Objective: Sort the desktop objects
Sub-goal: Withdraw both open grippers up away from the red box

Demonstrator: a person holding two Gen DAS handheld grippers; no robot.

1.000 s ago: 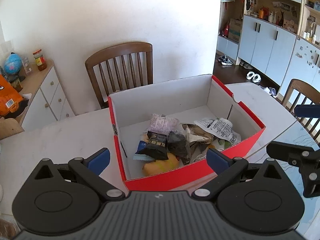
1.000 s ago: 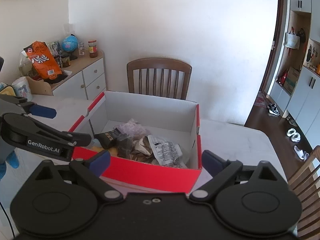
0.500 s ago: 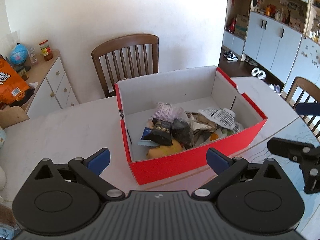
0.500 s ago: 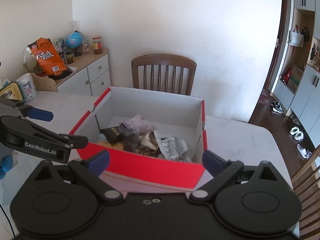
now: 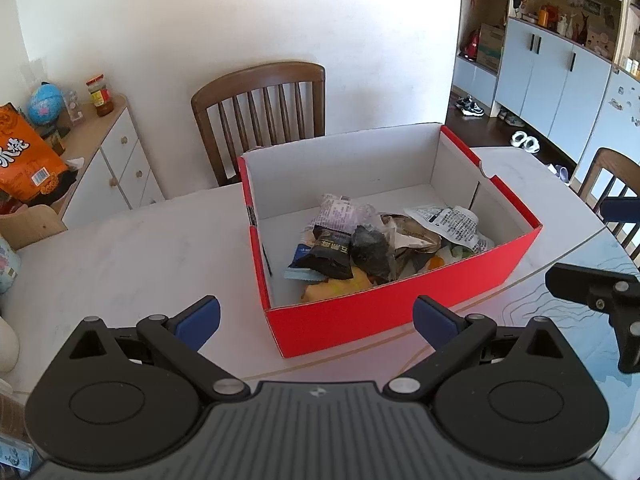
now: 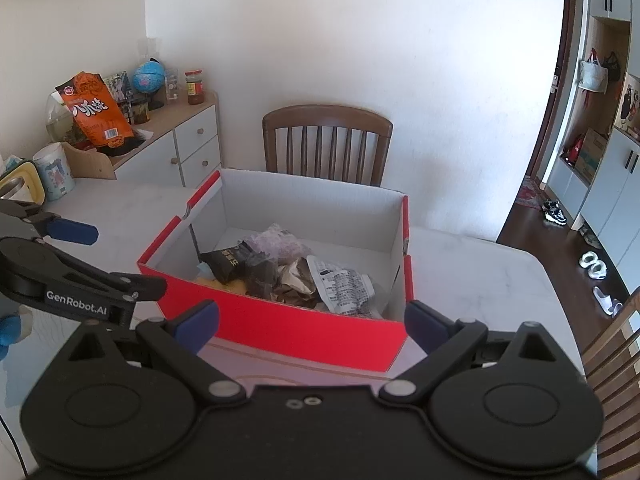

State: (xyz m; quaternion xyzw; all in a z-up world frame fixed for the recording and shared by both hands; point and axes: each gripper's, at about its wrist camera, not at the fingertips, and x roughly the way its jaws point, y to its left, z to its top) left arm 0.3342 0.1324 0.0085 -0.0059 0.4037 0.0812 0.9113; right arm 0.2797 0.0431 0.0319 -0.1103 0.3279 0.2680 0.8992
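Both grippers have drawn back from the red box (image 5: 400,312), which now looks smaller and sits at the centre of both views on the white table (image 5: 140,256). Inside the box lies a heap of snack wrappers (image 5: 360,244), with a black packet (image 5: 326,254) at its left side. Left gripper (image 5: 316,318) and right gripper (image 6: 312,320) hold nothing, with jaws spread wide before the near red wall.

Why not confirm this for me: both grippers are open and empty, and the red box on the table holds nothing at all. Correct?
Not quite. Both views show the red box holds a pile of snack wrappers. The rest stands: left gripper and right gripper are open and empty.
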